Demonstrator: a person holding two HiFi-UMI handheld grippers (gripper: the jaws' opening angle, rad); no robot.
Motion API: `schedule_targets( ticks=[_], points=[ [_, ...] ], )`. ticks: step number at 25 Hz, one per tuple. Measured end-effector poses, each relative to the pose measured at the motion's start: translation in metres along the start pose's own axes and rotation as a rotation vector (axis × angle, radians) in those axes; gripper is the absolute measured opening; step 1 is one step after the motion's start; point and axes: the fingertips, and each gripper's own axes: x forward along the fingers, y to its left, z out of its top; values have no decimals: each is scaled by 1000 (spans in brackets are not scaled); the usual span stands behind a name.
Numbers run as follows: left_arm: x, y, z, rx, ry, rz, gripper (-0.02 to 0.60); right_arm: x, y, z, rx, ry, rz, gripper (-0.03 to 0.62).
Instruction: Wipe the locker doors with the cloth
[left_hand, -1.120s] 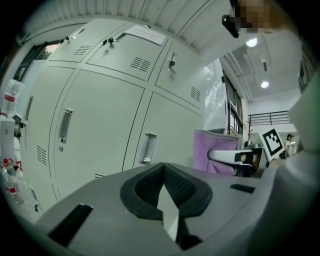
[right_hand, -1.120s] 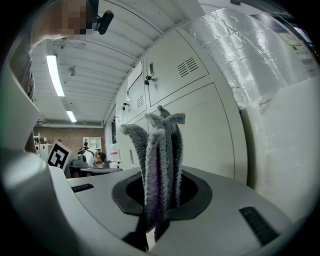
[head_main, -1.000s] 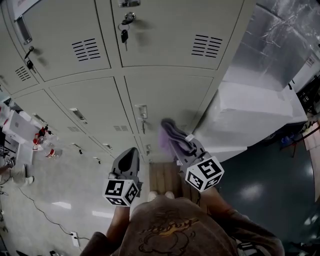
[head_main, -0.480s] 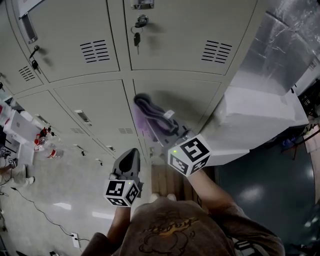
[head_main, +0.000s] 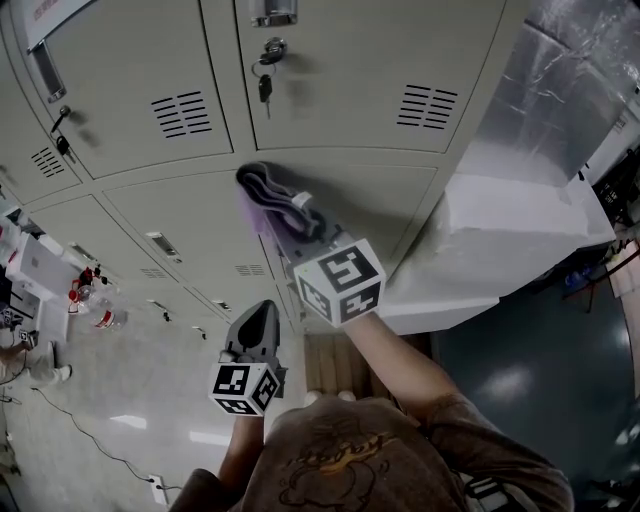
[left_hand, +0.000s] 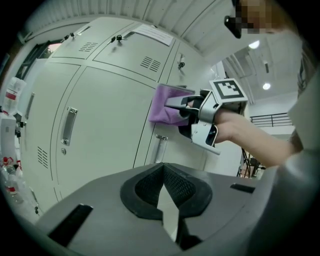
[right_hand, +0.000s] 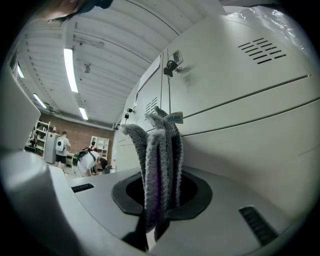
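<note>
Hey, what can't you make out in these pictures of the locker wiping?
- Head view: the part of the door under the cloth is hidden by the cloth and the right gripper.
- Left gripper view: the print on the paper sheet on an upper locker is too small to read.
- Right gripper view: the print on the cloth's tag is too small to read.
- Head view: the top lockers are cut off by the upper edge.

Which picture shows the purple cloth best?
The left gripper view: the cloth shows purple and spread against the lockers. The head view shows it bunched from above; the right gripper view shows only its folded edges in the right claw.
</note>
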Motion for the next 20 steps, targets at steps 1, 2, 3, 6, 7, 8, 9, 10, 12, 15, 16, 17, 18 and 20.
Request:
schedule_targets(
  ticks=[1,2,3,6,7,8,9,10,12,15,16,17,18,20],
  points=[
    [1,0,0,0,0,0,3,2,-1,0,-6,1,-8,54],
    [2,1,0,0,-1,1,3,4,-2,-1,-12,2,-13,54],
    [3,1,1,-1,-2,1,3,5,-3,-1,-16,1,-17,54],
    [5,3,2,-2,-4,3,3,7,-5,-1,-16,-8,-24,54],
    [6,3,2,-2,-5,4,3,7,-5,-1,-18,-11,-26,54],
    [7,3,2,-3,-5,4,3,7,-6,-1,-21,-13,-27,54],
    [7,3,2,-3,-5,5,3,7,-6,-1,-25,-16,-27,54],
    [8,2,2,-4,-6,5,3,6,-7,0,-27,-19,-29,54],
    [10,1,2,-5,-7,3,3,2,-14,2,-30,-26,-41,54],
    [15,-4,2,-3,-6,-11,3,-6,-26,3,-32,-25,-54,54],
    [17,-6,1,-3,-5,-17,3,-9,-29,3,-37,-21,-57,54],
    [19,-8,1,-4,-5,-23,3,-12,-31,3,-43,-18,-61,54],
    [21,-11,1,-5,-4,-30,3,-15,-34,3,-48,-16,-65,54],
    [25,-17,0,-2,-2,-44,3,-21,-40,3,-52,-13,-78,54]
  ],
)
